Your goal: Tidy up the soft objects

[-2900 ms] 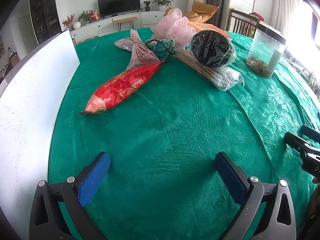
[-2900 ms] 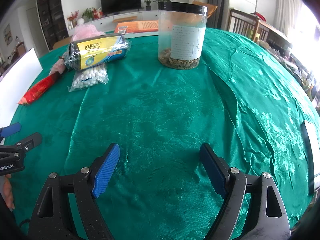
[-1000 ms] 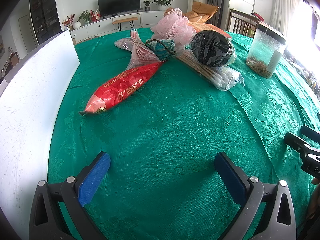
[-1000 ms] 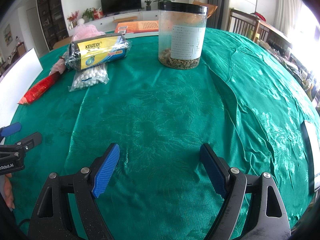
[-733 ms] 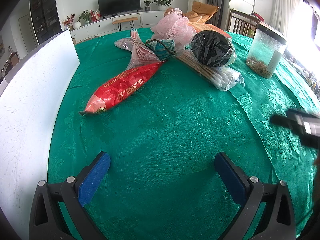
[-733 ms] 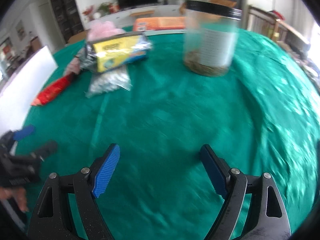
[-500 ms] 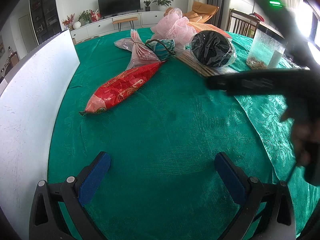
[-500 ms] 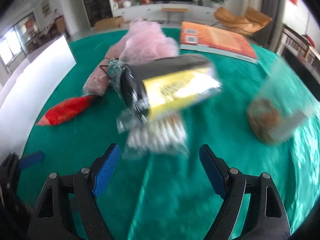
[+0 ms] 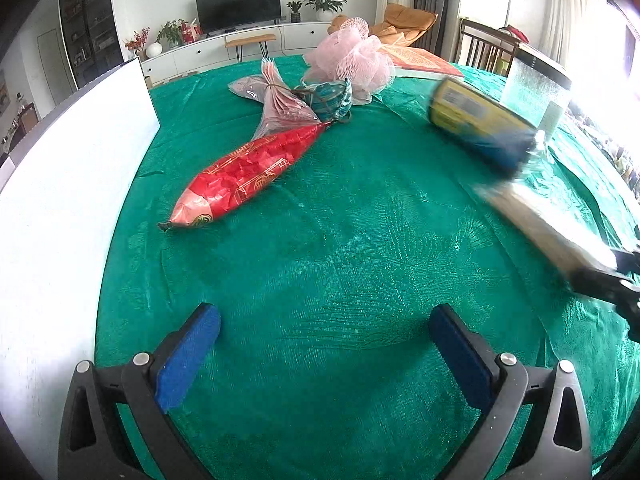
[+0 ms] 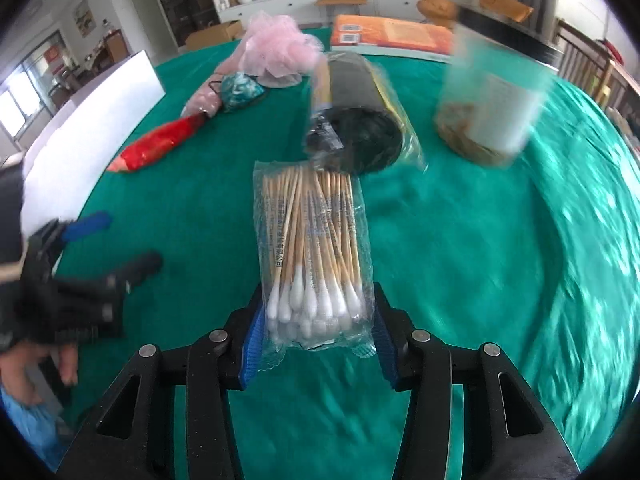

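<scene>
A clear bag of cotton swabs (image 10: pixel 314 256) sits between the blue pads of my right gripper (image 10: pixel 318 346). The jaws are closing and the pads press on its white-tipped end. The same bag shows as a blurred streak (image 9: pixel 548 224) at the right edge of the left wrist view. My left gripper (image 9: pixel 324 332) hangs open over bare green tablecloth (image 9: pixel 320 240), holding nothing. Further back lie a red foil fish (image 9: pixel 248 172), a teal pouch (image 9: pixel 332 98) and a pink bath pouf (image 9: pixel 352 60).
A wrapped roll of black bags with a yellow label (image 10: pixel 352 128) lies just beyond the swabs. A clear jar with a black lid (image 10: pixel 492 104) stands to the right. An orange book (image 10: pixel 392 36) lies at the back. A white board (image 9: pixel 60 200) lines the left side.
My right gripper swung over to the pile, narrowed on the swab bag and drew it back toward the front. The roll of black bags has shifted. My left gripper stayed put.
</scene>
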### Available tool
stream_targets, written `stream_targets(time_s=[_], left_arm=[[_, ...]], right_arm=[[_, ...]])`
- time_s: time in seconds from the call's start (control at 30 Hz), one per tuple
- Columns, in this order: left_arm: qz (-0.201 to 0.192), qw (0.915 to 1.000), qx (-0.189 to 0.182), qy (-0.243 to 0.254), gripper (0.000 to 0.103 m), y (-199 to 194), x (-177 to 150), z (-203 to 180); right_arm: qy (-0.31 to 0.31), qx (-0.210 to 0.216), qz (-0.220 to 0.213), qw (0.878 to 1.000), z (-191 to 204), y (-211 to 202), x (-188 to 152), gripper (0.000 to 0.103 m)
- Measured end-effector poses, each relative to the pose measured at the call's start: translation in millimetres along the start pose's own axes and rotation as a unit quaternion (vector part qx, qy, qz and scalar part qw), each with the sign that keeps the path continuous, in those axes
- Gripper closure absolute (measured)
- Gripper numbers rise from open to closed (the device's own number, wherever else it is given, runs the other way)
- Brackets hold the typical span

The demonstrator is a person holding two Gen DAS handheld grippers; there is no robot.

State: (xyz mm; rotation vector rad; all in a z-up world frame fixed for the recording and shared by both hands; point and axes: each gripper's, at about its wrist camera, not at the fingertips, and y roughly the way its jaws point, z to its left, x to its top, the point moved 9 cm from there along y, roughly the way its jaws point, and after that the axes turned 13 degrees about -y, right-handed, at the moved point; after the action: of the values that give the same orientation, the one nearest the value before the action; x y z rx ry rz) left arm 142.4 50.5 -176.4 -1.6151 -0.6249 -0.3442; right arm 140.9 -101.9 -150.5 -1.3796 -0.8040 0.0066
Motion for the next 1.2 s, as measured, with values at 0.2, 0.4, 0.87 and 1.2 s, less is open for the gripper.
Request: stream_targets(time_s=[0.2,0.4,0.87,1.2], left_arm=[[0.0,1.0,0.0,0.0,0.0,0.0,0.1,0.1],[0.0,1.0,0.0,0.0,0.0,0.0,0.0,0.2],[0.0,1.0,-0.001,0.0,0.0,0.0,0.1,0.4],[0.0,1.0,-0.001,0.0,0.0,0.0,0.2,0.4]], right_arm=[[0.086,-0.095,-0.027,0.991,-44.8,-14.8,-35.9,0.037],[0.066,-0.129,-0.025,0.989,-44.8,-4.7,-29.7,0.02],[0.081,-0.124,-0.03,0.989,-53.2,-5.4,-33.9,0.016],[0.081,-0.124,-0.03,0.989,-52.7,-5.6,-34.2,0.016]])
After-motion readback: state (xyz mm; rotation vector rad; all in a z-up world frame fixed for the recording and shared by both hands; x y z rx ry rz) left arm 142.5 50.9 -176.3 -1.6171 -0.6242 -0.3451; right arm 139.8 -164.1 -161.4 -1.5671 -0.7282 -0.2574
